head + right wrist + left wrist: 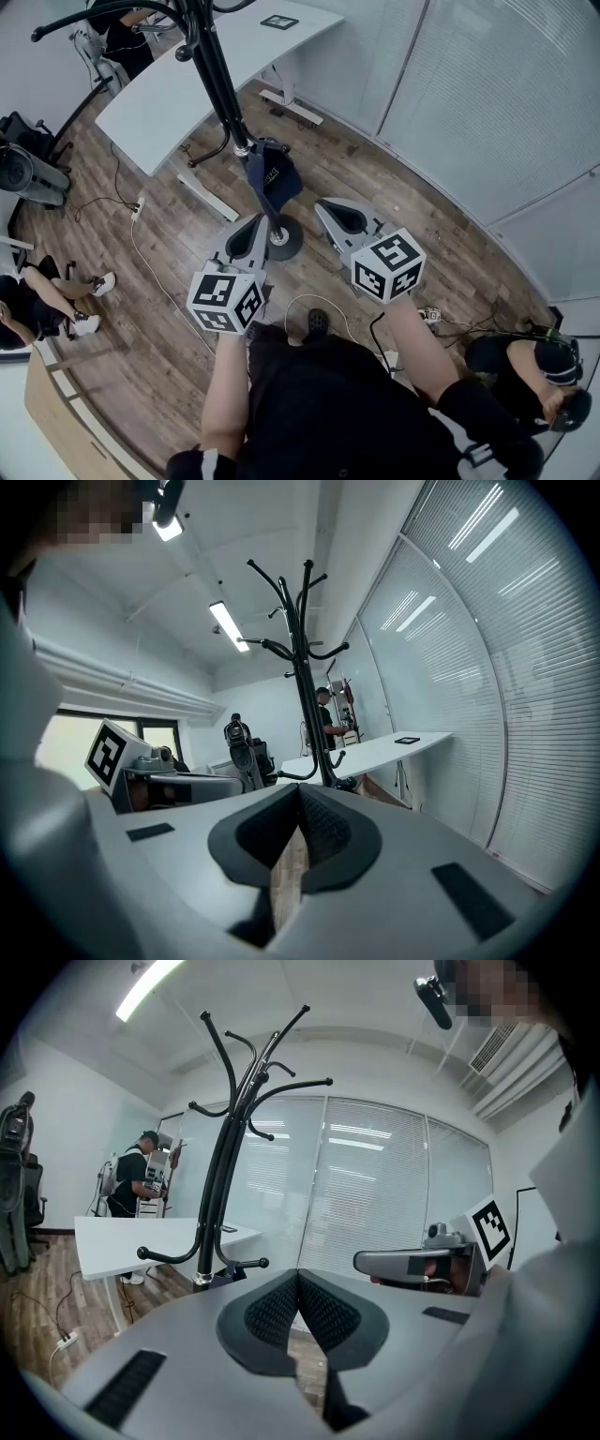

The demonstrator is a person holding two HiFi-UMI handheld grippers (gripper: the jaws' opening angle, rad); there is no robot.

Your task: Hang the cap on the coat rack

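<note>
Navy-blue fabric cap (274,178) hangs on a low hook of the black metal coat rack (220,84), just above its round base. Left gripper (298,1277) is clenched tight, nothing between its jaws. Right gripper (300,791) is clamped together too, and empty. Both hover near the rack's foot, over the wooden floor (375,178).

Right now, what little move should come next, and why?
Probably just draw both grippers back: the cap already hangs on a low hook of the coat rack, and the left gripper and right gripper both have shut, empty fingers.
</note>
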